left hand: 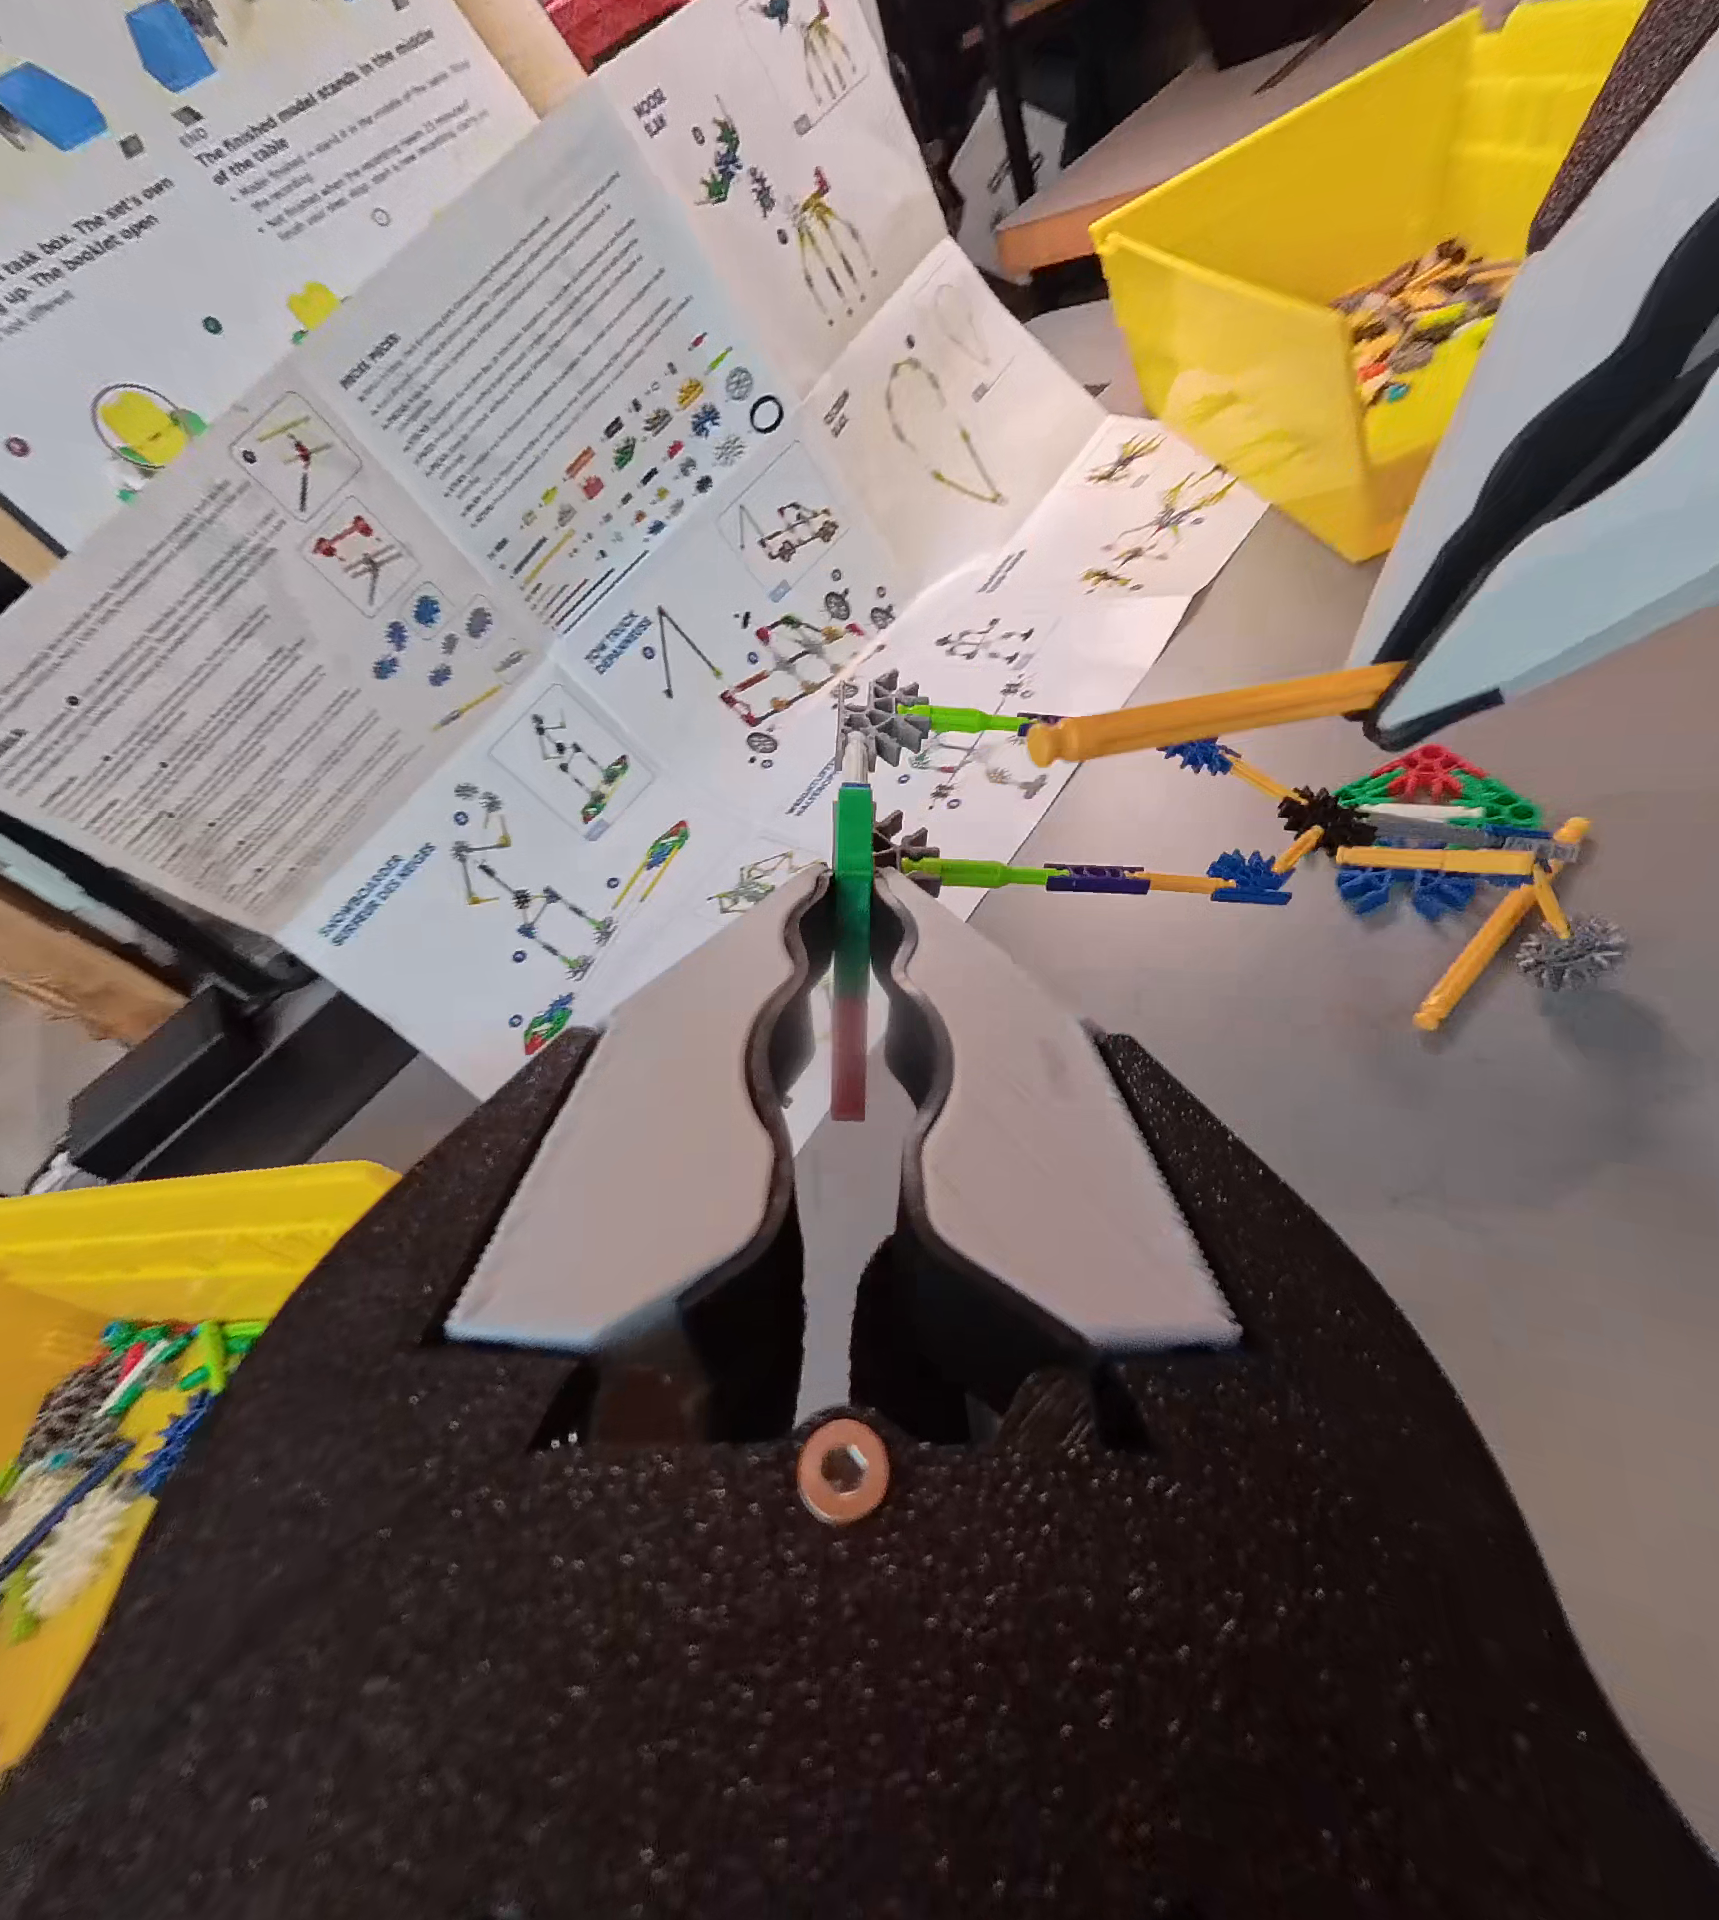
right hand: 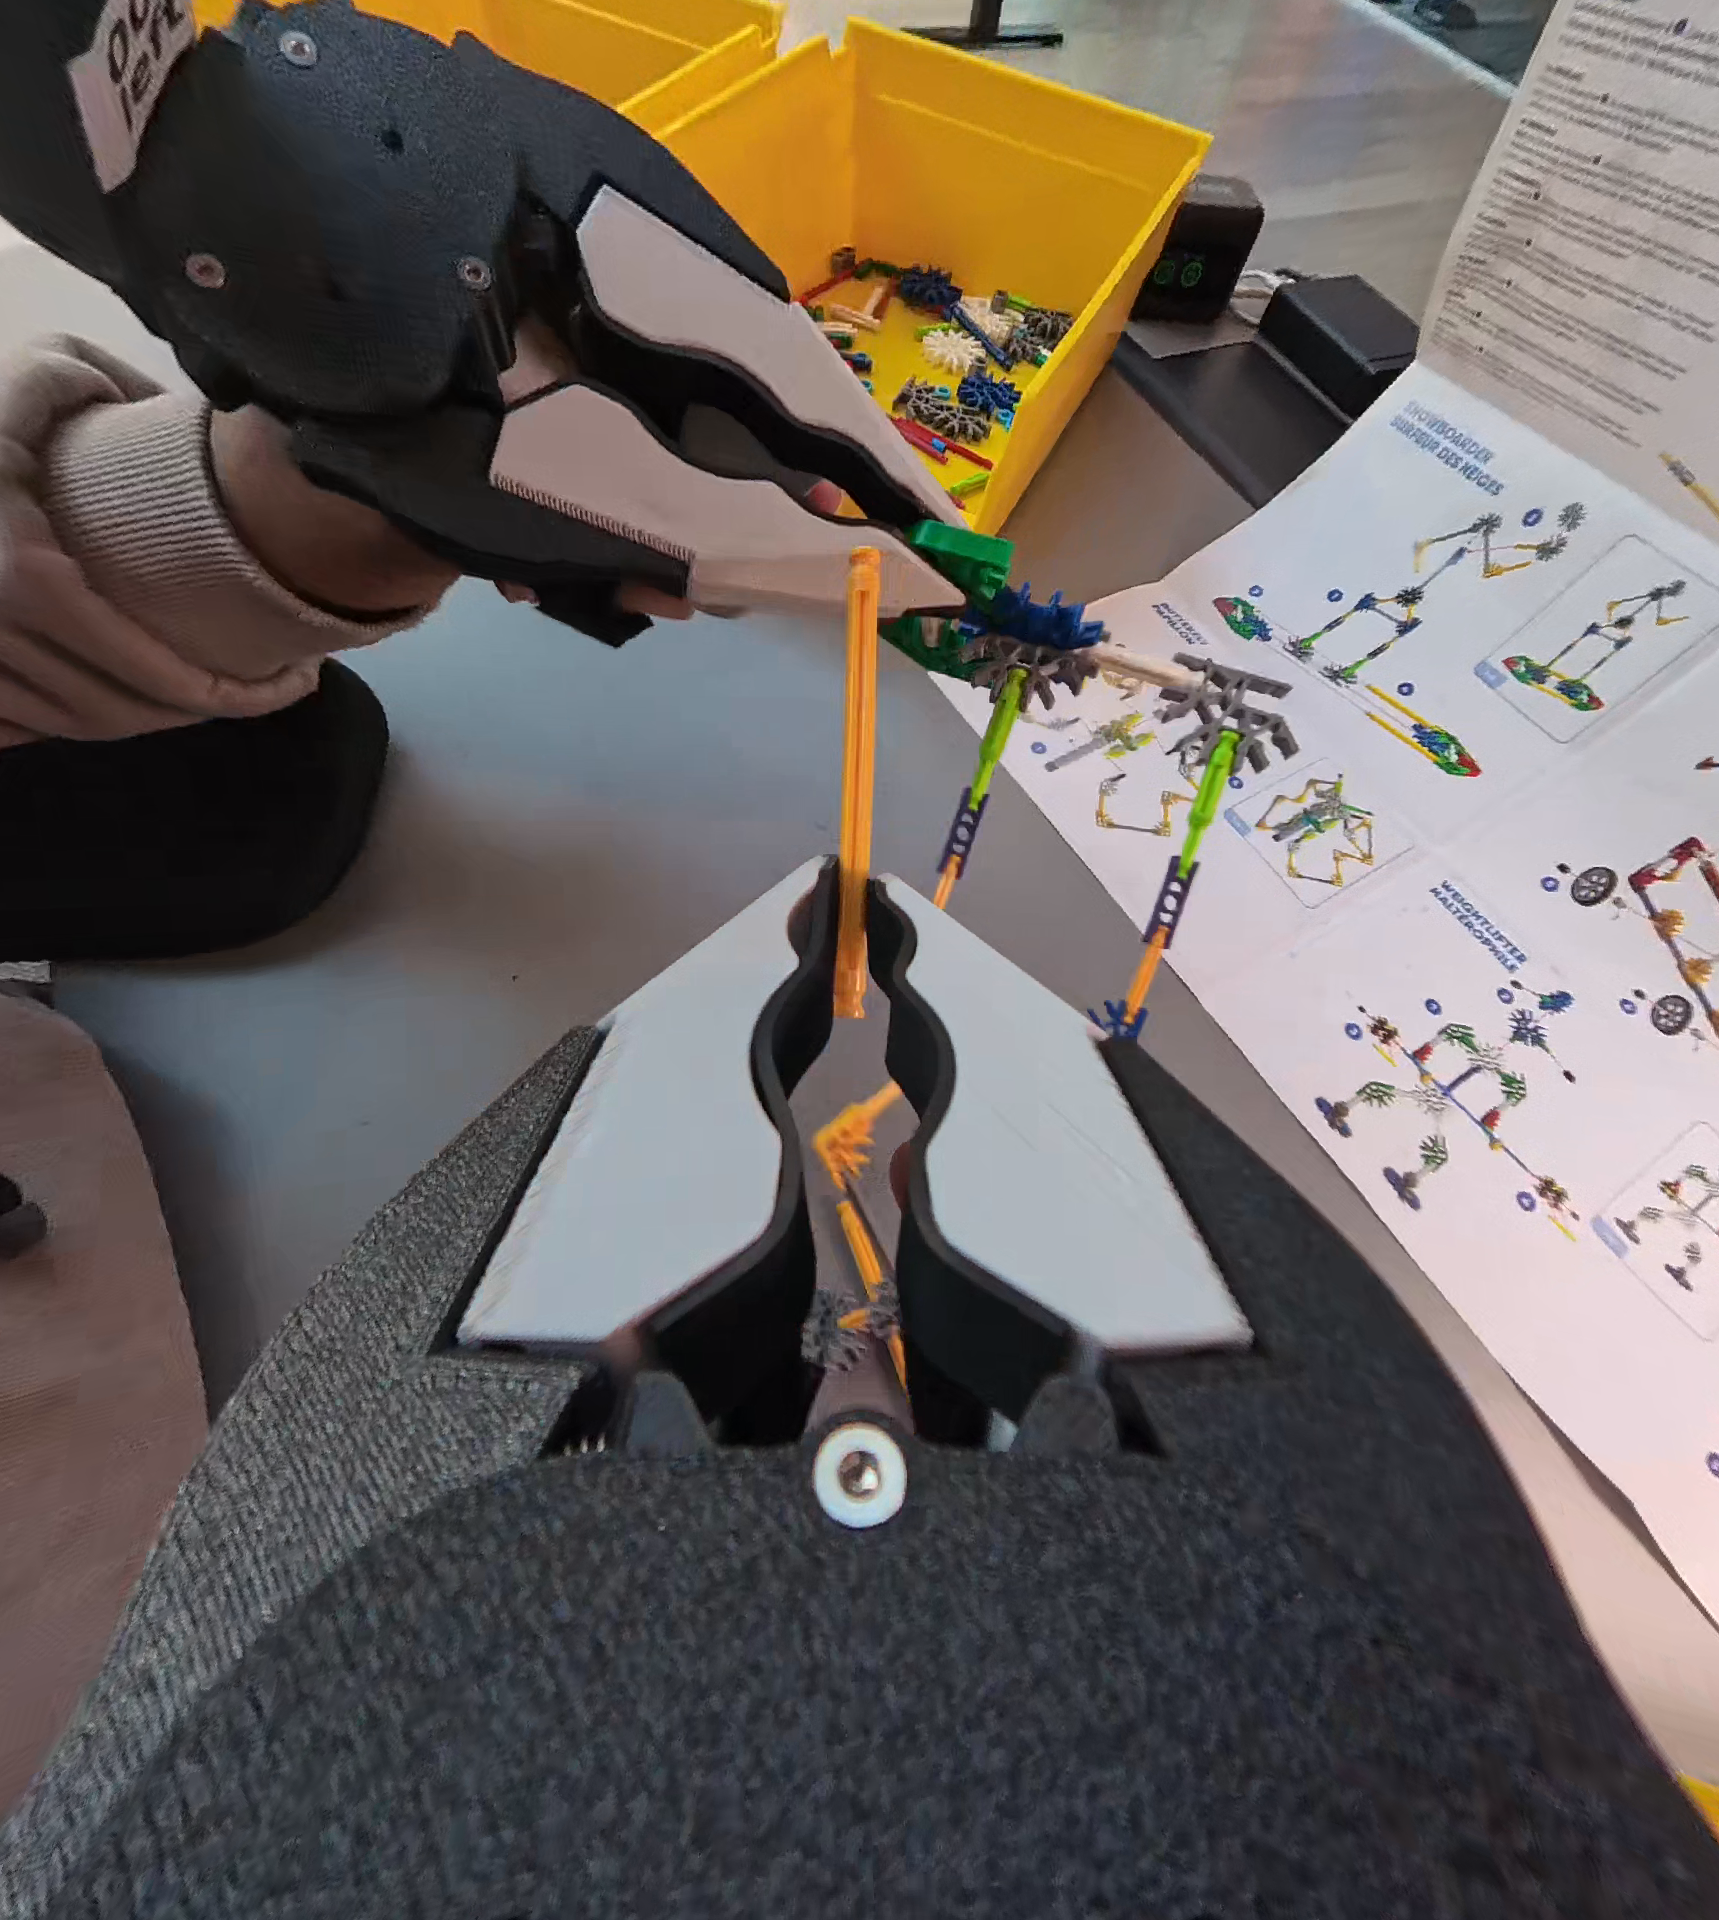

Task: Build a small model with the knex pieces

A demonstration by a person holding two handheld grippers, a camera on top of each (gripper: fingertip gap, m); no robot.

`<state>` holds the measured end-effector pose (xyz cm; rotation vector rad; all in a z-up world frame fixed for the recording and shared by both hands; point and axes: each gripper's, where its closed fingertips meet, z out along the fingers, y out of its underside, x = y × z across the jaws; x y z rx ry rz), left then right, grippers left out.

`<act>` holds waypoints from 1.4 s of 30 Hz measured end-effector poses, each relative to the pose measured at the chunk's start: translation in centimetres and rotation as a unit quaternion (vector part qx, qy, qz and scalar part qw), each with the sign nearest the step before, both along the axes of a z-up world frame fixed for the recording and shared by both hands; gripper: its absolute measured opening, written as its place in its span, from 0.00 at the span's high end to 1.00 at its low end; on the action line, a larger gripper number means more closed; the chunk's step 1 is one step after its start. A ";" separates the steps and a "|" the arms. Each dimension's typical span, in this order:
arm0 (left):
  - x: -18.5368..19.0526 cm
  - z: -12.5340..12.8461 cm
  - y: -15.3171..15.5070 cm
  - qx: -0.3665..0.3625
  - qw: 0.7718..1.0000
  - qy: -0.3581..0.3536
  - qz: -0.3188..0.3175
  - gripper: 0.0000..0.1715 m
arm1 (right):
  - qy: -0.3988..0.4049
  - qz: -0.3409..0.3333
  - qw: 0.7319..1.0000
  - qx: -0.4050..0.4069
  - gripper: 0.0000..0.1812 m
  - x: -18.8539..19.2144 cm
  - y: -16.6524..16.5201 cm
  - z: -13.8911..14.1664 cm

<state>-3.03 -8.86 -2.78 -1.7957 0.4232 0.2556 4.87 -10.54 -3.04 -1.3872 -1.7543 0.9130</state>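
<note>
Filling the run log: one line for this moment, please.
left gripper: shut on green connector of rod-and-connector model | right gripper: shut on orange rod | rod tip near grey connector | instruction sheet behind

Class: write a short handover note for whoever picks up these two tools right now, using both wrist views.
Left tool: shut on the green connector of a part-built frame, held above the table.
Right tool: shut on a loose yellow rod, whose free end is near the frame's grey connector but not joined.
Nearby: a second built piece lies on the table; two yellow bins hold spare parts; the instruction sheet is open.
Done: frame partly assembled. Left: the yellow rod is still unattached.
</note>
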 end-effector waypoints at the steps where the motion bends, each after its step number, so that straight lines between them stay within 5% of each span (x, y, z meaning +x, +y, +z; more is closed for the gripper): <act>1: -0.1 0.1 -0.2 0.001 1.000 -0.012 -0.009 0.97 | -0.005 -0.001 1.000 0.017 0.99 0.4 0.6 0.1; 5: 0.1 0.4 -1.1 -0.007 0.998 -0.045 -0.030 0.97 | -0.021 0.006 0.999 0.045 0.99 2.3 3.6 1.7; 8: 0.6 -1.1 -1.5 -0.062 0.982 -0.158 -0.078 0.97 | -0.015 -0.005 0.999 0.045 0.98 3.3 6.6 3.2; 10: 1.4 -2.5 -2.2 -0.124 0.947 -0.268 -0.129 0.97 | -0.058 -0.016 0.996 0.066 0.98 4.0 9.0 1.7; 15: 3.3 -5.9 -3.3 -0.241 0.816 -0.485 -0.204 0.97 | -0.183 0.011 0.977 0.109 0.98 3.9 11.7 -7.2; 18: 3.7 -8.6 -3.1 -0.288 0.788 -0.510 -0.190 0.97 | -0.236 0.037 0.961 0.140 0.98 3.0 12.5 -11.8; 26: 3.6 -10.5 -2.6 -0.317 0.798 -0.489 -0.154 0.96 | -0.254 0.055 0.959 0.113 0.91 1.2 13.7 -13.5; 31: 2.7 -11.5 -2.2 -0.324 0.816 -0.463 -0.119 0.92 | -0.163 0.108 0.973 0.125 0.76 1.2 11.8 -10.1; 36: 0.6 -12.0 -1.8 -0.307 0.867 -0.386 -0.074 0.78 | -0.116 0.196 0.970 0.090 0.72 3.5 6.2 -9.6; 42: 0.7 -10.5 -3.2 -0.277 0.908 -0.281 -0.139 0.68 | -0.078 0.197 0.976 0.048 0.74 1.0 4.0 -9.1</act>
